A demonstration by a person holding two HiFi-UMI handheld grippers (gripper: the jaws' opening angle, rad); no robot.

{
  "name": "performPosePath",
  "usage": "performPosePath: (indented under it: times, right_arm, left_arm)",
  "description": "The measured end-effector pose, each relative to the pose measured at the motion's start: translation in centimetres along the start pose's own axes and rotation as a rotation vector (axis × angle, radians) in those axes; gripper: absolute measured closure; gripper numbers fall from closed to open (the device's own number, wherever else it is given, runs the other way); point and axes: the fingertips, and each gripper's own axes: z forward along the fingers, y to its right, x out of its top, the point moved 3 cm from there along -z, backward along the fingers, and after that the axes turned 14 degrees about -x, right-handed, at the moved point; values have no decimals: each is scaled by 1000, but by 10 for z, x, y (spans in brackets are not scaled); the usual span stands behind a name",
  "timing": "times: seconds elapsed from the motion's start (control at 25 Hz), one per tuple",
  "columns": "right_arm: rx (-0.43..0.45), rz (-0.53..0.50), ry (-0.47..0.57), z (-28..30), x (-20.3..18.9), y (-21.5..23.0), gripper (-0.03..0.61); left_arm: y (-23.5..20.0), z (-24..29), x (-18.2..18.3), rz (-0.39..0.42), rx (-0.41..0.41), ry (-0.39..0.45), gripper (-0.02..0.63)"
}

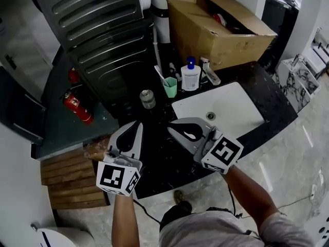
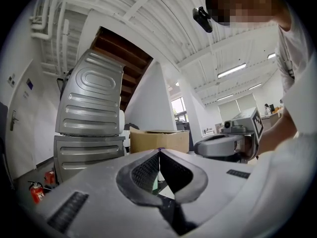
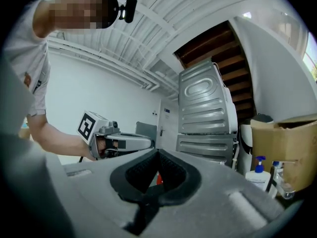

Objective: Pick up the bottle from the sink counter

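Note:
The bottle is white with a blue pump top. It stands on the dark sink counter behind the white basin, beside the faucet; the right gripper view shows the bottle at the lower right. My left gripper and right gripper hover side by side over the counter's near edge, well short of the bottle. Both point level, and each has its jaws together with nothing between them, as the left gripper and right gripper show in their own views.
A green cup with a toothbrush and a small can stand left of the bottle. A cardboard box sits behind the sink, a grey stacked washer at the left. A red fire extinguisher and wooden pallet lie on the floor.

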Motion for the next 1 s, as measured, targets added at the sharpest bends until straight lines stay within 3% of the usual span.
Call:
performPosePath:
  times: [0.36,0.64,1.0]
  right_arm:
    - [-43,-1,-39,49,-22,24,578]
    - [-42,8,-96,74,-43,45,578]
    - [-43,24,-176,100,-80,75,578]
  left_arm:
    - [-62,33,-41,-28,-59,-56,575]
    - [-96,69,-82,-76,-99,-154,385]
    - [-131,111,-141,-124,-127,-288,276]
